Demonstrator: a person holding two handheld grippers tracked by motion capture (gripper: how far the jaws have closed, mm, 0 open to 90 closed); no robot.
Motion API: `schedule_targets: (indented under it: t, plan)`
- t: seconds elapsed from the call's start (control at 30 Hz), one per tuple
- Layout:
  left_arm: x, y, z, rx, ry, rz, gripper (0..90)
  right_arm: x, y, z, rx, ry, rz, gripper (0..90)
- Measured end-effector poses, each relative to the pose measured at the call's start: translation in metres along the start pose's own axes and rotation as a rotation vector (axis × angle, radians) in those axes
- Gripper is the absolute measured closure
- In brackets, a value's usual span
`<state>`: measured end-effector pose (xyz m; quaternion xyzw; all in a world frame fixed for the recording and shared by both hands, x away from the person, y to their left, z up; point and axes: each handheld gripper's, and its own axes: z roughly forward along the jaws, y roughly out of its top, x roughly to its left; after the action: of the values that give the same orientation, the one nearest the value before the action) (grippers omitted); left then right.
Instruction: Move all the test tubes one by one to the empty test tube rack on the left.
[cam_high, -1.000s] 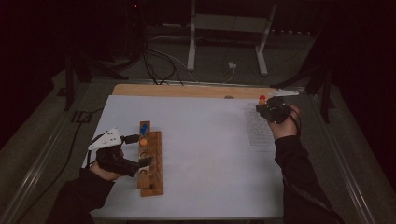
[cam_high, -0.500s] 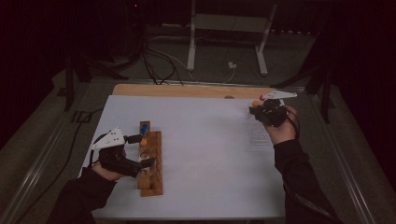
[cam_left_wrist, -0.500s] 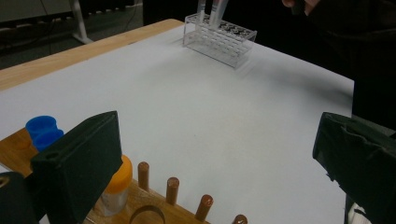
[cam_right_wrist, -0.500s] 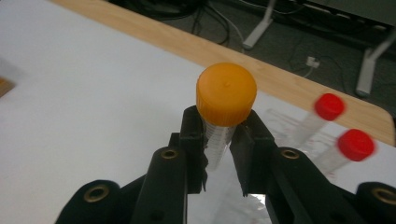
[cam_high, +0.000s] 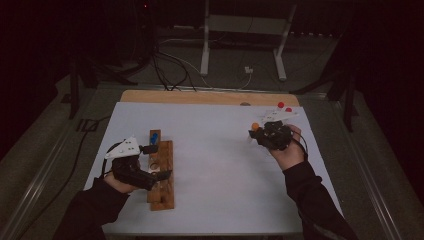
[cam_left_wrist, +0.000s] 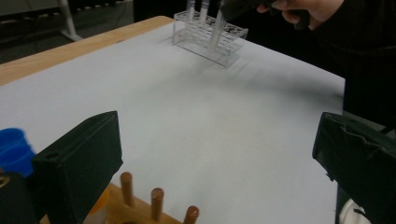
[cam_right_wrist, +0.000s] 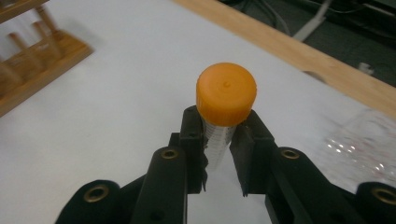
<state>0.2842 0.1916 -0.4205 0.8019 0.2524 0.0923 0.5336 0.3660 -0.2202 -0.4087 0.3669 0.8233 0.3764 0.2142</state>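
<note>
Tube, orange cap (cam_right_wrist: 226, 94), clamped in right gripper (cam_right_wrist: 218, 140), upright over counter (cam_high: 220, 150). Keep vertical, carry to wooden rack (cam_high: 163, 172). Left gripper (cam_left_wrist: 215, 158) wide, empty, straddling rack.

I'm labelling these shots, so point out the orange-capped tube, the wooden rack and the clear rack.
orange-capped tube (cam_right_wrist: 226, 93), right gripper view, top of its cap
wooden rack (cam_high: 164, 176), high view, its top face
clear rack (cam_left_wrist: 210, 35), left gripper view, its front wall
</note>
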Motion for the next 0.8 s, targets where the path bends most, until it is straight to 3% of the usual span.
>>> schedule_targets:
  t: [0.47, 0.8]
  plan:
    - [-0.005, 0.006, 0.013, 0.022, -0.037, 0.017, 2.5, 0.061, 0.005, 0.009, 0.02, 0.151, -0.125, 74.2]
    - [-0.012, 0.017, 0.024, 0.013, -0.065, 0.037, 4.5, 0.088, 0.004, 0.004, 0.006, 0.233, -0.166, 74.2]
